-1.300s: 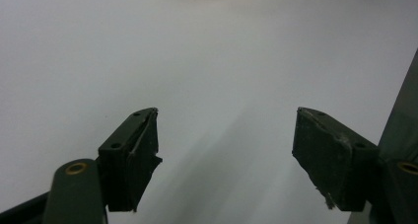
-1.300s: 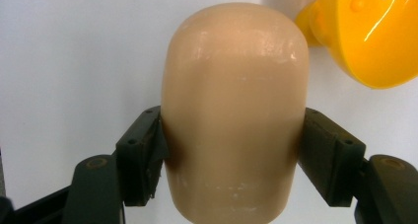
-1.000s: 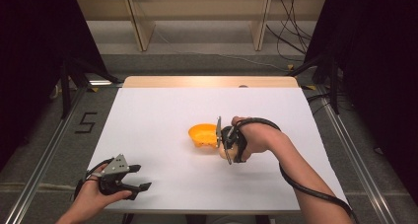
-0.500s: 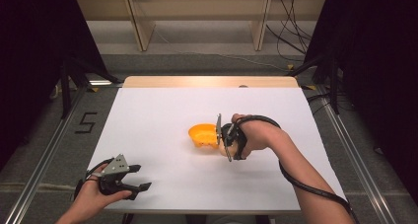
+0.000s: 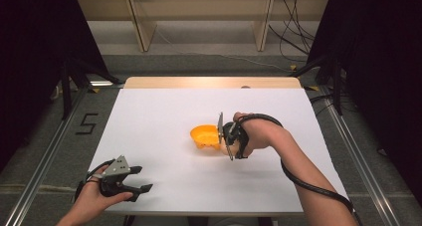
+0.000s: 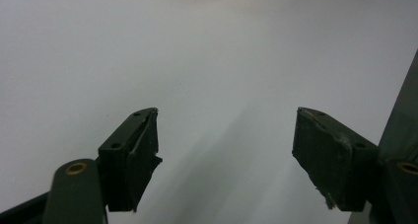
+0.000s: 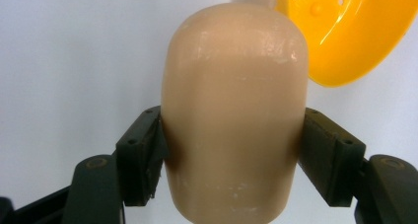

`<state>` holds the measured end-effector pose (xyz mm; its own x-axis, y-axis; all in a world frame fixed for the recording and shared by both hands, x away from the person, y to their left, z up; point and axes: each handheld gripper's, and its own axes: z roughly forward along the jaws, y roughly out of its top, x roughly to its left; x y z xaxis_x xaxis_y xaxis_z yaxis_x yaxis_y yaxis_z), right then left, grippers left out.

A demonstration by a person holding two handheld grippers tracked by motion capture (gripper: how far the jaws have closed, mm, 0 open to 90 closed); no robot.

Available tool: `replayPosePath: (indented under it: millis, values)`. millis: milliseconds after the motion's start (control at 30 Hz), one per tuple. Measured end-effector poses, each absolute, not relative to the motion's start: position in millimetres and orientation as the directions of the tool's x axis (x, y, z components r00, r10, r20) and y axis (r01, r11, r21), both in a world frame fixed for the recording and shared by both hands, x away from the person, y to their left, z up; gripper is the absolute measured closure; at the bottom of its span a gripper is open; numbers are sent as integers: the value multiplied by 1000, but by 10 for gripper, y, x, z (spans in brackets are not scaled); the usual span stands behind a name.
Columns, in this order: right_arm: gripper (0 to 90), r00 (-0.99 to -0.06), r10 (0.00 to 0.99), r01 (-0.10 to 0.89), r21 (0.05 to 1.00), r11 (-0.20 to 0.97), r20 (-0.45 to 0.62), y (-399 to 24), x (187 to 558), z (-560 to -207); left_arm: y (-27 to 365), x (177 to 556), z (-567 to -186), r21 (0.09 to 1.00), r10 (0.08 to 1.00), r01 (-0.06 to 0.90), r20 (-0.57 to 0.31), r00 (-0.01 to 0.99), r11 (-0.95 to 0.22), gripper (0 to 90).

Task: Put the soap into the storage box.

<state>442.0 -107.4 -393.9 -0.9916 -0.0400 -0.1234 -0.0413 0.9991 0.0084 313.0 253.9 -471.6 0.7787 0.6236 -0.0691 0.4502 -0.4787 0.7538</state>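
at the near left corner of the white desk (image 5: 164,116) our left gripper (image 5: 142,187) idles, jaws spread wide with nothing between them, clear in the left gripper view (image 6: 224,150). moving right to mid-desk, one orange perforated bowl (image 5: 205,137) sits on the sheet, and just beside it on its right our right gripper (image 5: 222,136) is clamped on one beige rounded block (image 7: 235,110), looks like a soap bar; both pads press its flanks in the right gripper view, with the bowl (image 7: 340,31) right behind it. the block itself is hidden by gripper and hand in the high view, so we can't tell if it's lifted or touching the desk.

step, as we judge: block grasped and carried at the bowl's edge, placing not yet done. next move likely needs us to bring the block over the rim, lower it into the bowl, then release.

count: one bowl, one block, two grippers.
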Motion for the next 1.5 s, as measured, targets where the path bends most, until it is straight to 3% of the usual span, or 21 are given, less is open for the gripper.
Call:
replayPosePath:
  millis: [800, 1167, 1200, 1500]
  values:
    - [332, -989, -54, -57, 22, 998, -135, -1019, 4485, -3901, 2552, 3142, -4709, 757, 610, 428, -49, 791, -493, 254]
    - [332, -985, -87, -91, 19, 996, -150, -994, 4536, -3875, 2534, 3127, -4719, 764, 629, 454, -82, 773, -459, 254]
    - [332, -989, -46, -53, 48, 997, -141, -999, 4530, -3889, 2535, 3127, -4719, 764, 629, 454, -81, 773, -459, 253]
    - [331, -987, -53, -59, 32, 998, -153, -973, 4555, -3857, 2540, 3130, -4715, 762, 628, 451, -75, 774, -465, 254]
